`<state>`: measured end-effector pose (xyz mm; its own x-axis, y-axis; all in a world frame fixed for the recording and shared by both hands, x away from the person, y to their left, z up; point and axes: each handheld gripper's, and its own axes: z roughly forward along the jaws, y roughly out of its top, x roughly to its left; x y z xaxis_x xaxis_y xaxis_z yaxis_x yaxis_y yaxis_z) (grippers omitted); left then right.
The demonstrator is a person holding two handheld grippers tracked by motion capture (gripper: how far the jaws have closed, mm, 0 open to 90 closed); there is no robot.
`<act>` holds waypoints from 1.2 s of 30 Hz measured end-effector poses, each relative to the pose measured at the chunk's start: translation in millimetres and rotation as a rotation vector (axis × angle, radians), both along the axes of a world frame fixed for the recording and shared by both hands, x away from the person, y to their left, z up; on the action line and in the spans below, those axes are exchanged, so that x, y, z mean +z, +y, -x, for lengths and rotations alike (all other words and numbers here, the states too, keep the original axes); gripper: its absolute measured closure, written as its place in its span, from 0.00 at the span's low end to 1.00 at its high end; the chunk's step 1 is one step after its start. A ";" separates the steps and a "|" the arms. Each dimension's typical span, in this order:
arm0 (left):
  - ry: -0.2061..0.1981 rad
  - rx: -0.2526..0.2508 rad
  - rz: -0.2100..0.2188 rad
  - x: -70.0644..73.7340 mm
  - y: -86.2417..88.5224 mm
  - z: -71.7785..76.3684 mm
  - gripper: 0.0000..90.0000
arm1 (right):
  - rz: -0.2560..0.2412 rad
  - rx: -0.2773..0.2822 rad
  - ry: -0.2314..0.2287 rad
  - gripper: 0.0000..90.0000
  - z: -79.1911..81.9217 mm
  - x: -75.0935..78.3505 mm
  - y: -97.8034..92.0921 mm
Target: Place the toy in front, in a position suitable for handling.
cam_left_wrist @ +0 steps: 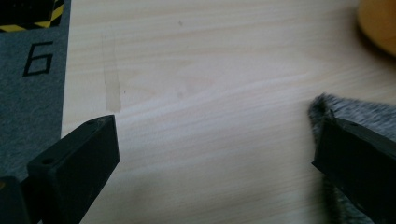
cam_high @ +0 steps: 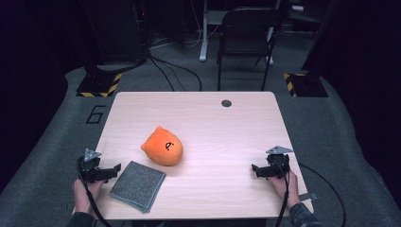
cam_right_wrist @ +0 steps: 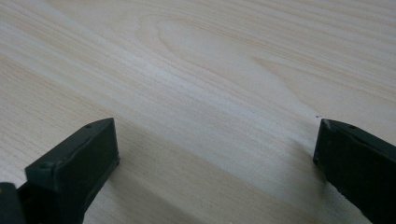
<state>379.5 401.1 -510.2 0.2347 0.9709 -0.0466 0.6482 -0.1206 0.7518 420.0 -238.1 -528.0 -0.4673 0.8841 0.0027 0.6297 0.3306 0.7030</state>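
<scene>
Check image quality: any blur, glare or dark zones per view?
High view: table brightly lit, surroundings near black, orange plush toy sharp. Left gripper view: plush and grey cloth soft-focused at frame edge. Right gripper view: mild sheen on wood, jaws cast soft shadows.

Table (cam_high: pixel 213 123) evenly lit from overhead; surroundings dim to near black. Soft, short shadow under orange plush (cam_high: pixel 162 146). Mild glare streak across wood grain in right gripper view. Plush edge and grey cloth (cam_left_wrist: pixel 355 109) blurred in left gripper view.
</scene>
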 end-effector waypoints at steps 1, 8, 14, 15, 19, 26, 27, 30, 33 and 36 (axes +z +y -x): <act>0.000 0.000 0.000 0.0 0.0 0.0 0.00 | 0.000 0.000 0.000 0.00 0.0 0.0 0.0; -0.043 -0.064 0.022 24.0 -13.5 -0.3 0.00 | 0.004 0.006 -0.008 0.00 -0.9 -0.3 -0.4; -0.065 -0.122 0.036 36.4 -29.7 -4.9 0.00 | 0.004 0.003 -0.003 0.00 -0.9 -0.1 -0.3; -0.066 -0.135 0.035 38.5 -32.6 -5.9 0.00 | 0.004 0.003 -0.004 0.00 -0.9 -0.1 -0.3; -0.066 -0.181 0.046 45.1 -46.0 -9.8 0.00 | 0.004 0.003 -0.003 0.00 -0.9 -0.1 -0.3; -0.070 -0.256 0.067 53.5 -68.4 -18.0 0.00 | 0.006 0.006 -0.006 0.00 -1.1 -0.2 -0.6; -0.073 -0.262 0.073 54.6 -71.4 -19.1 0.00 | 0.005 0.005 -0.005 0.00 -1.1 -0.2 -0.5; -0.073 -0.290 0.071 58.2 -79.6 -22.9 0.00 | 0.005 0.005 -0.005 0.00 -1.1 -0.2 -0.5; -0.075 -0.304 0.075 59.7 -84.9 -25.2 0.00 | 0.005 0.006 -0.005 0.00 -1.1 -0.2 -0.5; -0.075 -0.328 0.073 62.1 -93.4 -29.8 0.00 | 0.005 0.006 -0.005 0.00 -1.1 -0.2 -0.5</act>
